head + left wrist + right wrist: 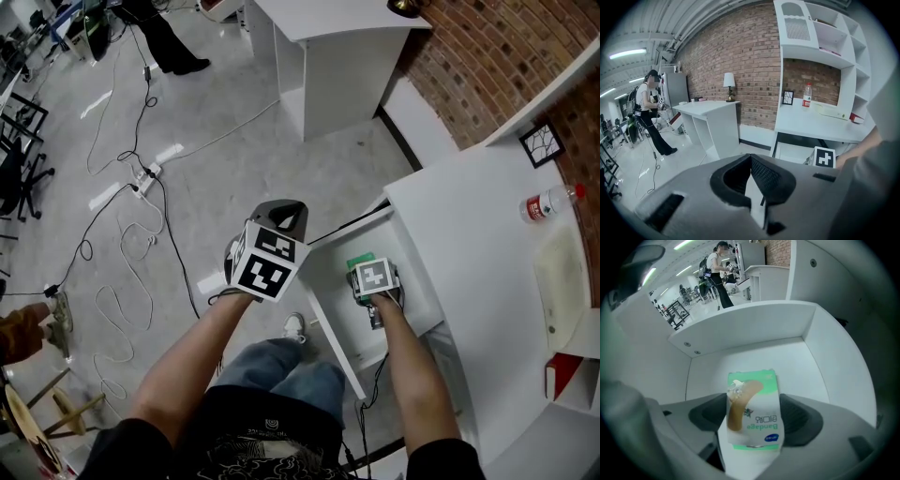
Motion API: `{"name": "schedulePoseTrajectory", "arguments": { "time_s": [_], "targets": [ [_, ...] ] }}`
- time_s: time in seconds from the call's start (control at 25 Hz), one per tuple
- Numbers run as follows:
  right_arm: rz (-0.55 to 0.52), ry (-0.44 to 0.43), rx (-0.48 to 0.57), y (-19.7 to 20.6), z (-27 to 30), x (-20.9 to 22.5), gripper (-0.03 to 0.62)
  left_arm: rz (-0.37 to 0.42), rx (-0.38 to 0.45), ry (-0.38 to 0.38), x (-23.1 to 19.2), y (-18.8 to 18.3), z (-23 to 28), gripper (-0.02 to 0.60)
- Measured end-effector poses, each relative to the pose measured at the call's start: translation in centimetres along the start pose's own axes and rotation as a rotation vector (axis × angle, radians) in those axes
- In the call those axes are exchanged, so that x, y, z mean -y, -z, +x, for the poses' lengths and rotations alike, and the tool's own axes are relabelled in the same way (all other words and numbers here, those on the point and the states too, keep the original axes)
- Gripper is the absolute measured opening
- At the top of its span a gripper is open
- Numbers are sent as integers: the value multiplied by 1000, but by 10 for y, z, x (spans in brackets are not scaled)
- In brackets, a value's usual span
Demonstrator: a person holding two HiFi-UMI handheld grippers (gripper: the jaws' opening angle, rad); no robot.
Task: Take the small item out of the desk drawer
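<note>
Fingers of the right gripper [753, 420] clamp the bandage box [753, 399] from both sides, low inside the open drawer [750, 324] of the white counter [469, 225]. Further left, the left gripper [749, 178] has its fingers pressed together, empty.

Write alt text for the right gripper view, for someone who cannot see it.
The right gripper grips a green and white bandage box between its two dark jaws, inside an open white drawer. Beyond the drawer's far wall, a person stands far off in a bright room.
</note>
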State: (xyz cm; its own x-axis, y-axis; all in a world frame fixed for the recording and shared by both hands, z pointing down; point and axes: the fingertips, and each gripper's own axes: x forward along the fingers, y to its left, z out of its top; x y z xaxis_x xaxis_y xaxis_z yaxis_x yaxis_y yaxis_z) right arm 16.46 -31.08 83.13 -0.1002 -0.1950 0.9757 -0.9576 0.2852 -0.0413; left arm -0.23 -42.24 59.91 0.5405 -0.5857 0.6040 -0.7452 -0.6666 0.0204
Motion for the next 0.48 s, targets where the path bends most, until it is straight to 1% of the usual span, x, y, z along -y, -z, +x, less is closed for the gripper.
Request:
{"name": "schedulePoseTrajectory", "arguments": {
  "time_s": [0.2, 0.48],
  "targets": [
    [-2, -15, 13, -3, -10, -3, 350, -4, 0, 8, -1, -1, -1, 5],
    [-31, -30, 100, -32, -45, -16, 348, -2, 26, 15, 0, -16, -11, 5]
  ]
}}
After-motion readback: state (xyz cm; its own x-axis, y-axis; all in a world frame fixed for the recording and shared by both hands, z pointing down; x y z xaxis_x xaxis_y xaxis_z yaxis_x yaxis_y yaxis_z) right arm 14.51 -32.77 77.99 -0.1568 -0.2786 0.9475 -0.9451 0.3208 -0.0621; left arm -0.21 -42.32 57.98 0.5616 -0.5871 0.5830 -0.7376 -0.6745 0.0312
